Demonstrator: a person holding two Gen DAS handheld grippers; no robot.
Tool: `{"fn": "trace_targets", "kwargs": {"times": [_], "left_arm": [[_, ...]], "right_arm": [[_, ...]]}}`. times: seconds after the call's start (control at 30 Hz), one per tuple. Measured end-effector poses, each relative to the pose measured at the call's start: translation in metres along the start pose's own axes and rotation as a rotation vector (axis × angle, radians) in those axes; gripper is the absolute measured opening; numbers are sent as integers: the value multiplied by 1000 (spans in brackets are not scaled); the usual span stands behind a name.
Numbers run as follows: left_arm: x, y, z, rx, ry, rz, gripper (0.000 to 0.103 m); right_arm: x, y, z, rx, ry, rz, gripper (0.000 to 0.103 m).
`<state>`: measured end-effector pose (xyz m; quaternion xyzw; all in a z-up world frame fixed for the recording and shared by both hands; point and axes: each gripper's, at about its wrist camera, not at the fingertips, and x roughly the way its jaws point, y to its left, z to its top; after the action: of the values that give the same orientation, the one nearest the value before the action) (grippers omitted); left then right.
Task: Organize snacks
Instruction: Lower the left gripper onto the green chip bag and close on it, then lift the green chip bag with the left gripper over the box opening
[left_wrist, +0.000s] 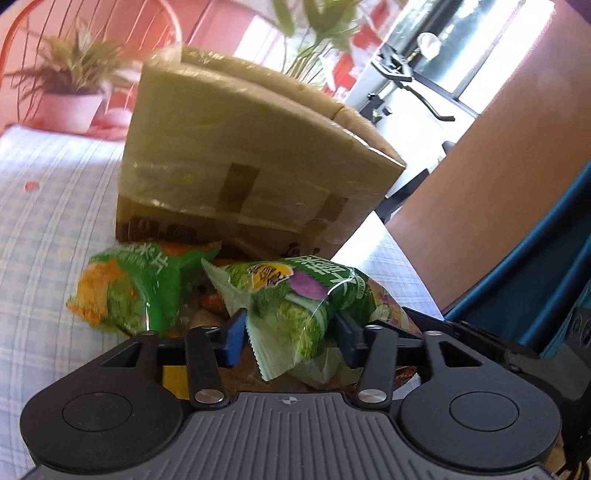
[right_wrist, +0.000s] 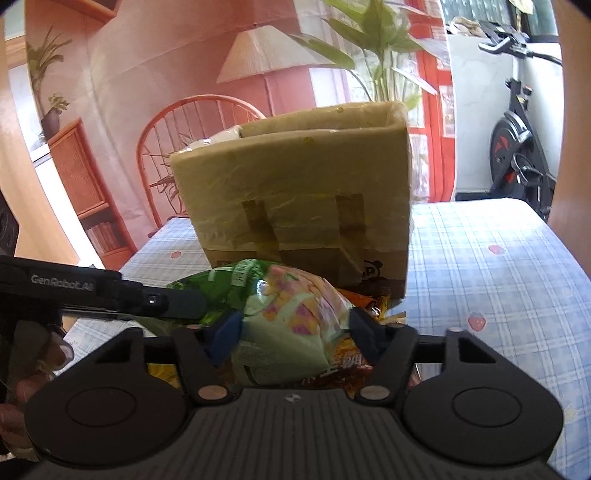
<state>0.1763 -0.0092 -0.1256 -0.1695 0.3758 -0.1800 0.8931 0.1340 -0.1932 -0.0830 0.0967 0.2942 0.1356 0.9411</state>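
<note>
1. A cardboard box (left_wrist: 255, 147), patched with tape, is seen standing on the table behind the snacks; its top is open, but what is inside cannot be made out from either view.
2. Two green snack bags are counted in the left wrist view: one green bag (left_wrist: 295, 306) is pinched between the blue pads of the left gripper (left_wrist: 291, 332), and a second green bag (left_wrist: 133, 288) is seen lying to its left, just in front of the box.
3. In the right wrist view a pale bag (right_wrist: 295, 325) with pink and yellow print is clamped between the pads of the right gripper (right_wrist: 295, 332), and the left gripper is seen reaching in from the left edge.
4. Orange and brown wrappers (right_wrist: 369, 302) are seen heaped under the held bags at the foot of the box; their number cannot be told.
5. The table is covered by a blue-and-white checked cloth (right_wrist: 498, 266) printed with small strawberries.
6. Farther off, one red chair (right_wrist: 192, 125), a lamp (right_wrist: 266, 51), leafy plants (left_wrist: 74, 66) and an exercise bike (right_wrist: 517, 147) are seen in a pink-walled room.
</note>
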Motion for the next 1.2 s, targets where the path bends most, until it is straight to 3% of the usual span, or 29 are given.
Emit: {"fn": "trace_targets", "kwargs": {"times": [0.27, 0.33, 0.4, 0.9, 1.2], "left_arm": [[-3, 1, -2, 19, -12, 7, 47], [-1, 4, -4, 4, -7, 6, 47], [-1, 6, -5, -1, -1, 7, 47], [-2, 5, -10, 10, 2, 18, 47], [-4, -5, -11, 65, -10, 33, 44]], "right_arm": [[-2, 3, 1, -7, -8, 21, 48], [0, 3, -1, -1, 1, 3, 53], [1, 1, -3, 11, 5, -23, 70], [7, -16, -10, 127, 43, 21, 72], [7, -17, -14, 121, 43, 47, 56]]}}
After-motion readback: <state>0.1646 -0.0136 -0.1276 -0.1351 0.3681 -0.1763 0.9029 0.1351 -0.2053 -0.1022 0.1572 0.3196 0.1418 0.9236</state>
